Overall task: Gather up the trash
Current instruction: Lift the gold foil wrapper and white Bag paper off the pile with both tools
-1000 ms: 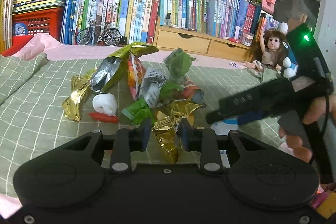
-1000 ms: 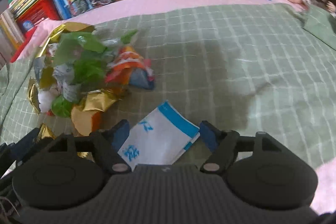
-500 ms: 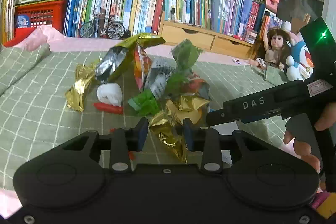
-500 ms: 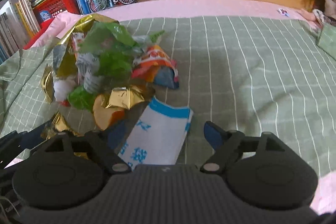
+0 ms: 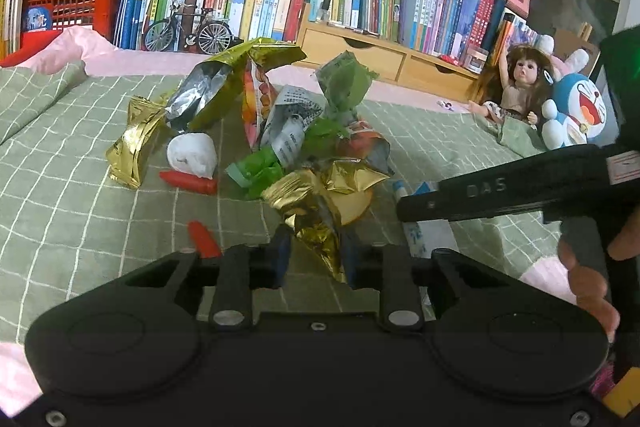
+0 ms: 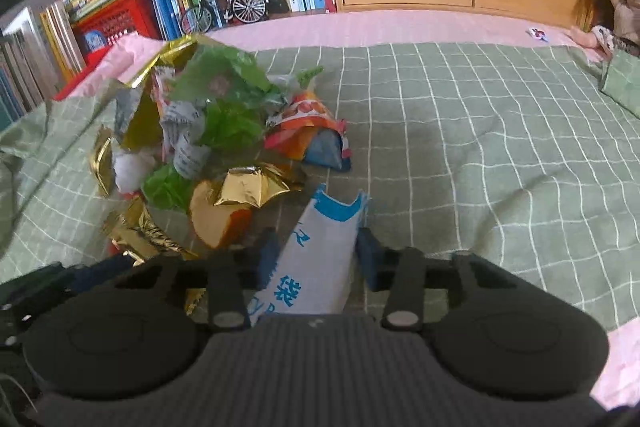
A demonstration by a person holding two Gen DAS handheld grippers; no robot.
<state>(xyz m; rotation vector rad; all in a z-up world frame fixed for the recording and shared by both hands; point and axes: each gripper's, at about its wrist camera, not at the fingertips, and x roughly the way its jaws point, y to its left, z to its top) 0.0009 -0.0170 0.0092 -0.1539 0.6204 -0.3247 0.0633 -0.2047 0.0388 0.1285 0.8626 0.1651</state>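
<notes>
Right hand-held gripper (image 6: pixel 316 251), wide a moment ago, closing onto the white-and-blue packet (image 6: pixel 320 247); left hand-held gripper (image 5: pixel 314 253) closing narrow on the gold wrapper (image 5: pixel 320 239). Both pieces likely ready to lift off the bed (image 6: pixel 480 147).

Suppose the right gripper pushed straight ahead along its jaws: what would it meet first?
Probably the orange and blue snack bag, beyond the white and blue packet between the right gripper's closing jaws; depth is uncertain.
</notes>
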